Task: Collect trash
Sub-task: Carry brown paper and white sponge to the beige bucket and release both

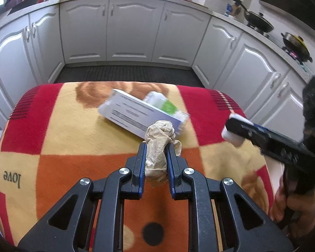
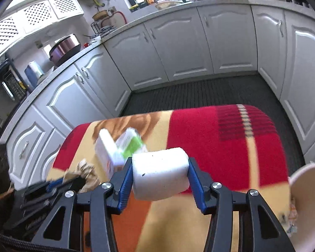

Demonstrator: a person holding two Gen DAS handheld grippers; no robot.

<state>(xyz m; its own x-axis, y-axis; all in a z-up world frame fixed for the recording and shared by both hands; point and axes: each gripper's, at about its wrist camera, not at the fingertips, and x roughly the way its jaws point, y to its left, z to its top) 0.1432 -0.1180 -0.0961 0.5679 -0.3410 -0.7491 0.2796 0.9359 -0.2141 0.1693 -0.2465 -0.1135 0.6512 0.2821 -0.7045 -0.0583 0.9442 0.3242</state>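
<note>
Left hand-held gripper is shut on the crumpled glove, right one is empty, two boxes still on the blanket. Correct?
Not quite: the right hand-held gripper isn't empty, it holds a white foam block, clear in the right wrist view. The left hand-held gripper does clamp the crumpled glove, and both boxes lie on the blanket.

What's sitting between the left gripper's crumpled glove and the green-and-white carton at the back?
The long white box lies between the crumpled glove in the left gripper and the green-and-white carton, seen best in the left wrist view.

Boxes crowd the middle, edges stay free

Two cartons (image 1: 143,113) block the blanket-covered table's (image 1: 52,130) centre; its red right part and orange near side lie bare, cabinets (image 1: 134,27) well beyond.
</note>
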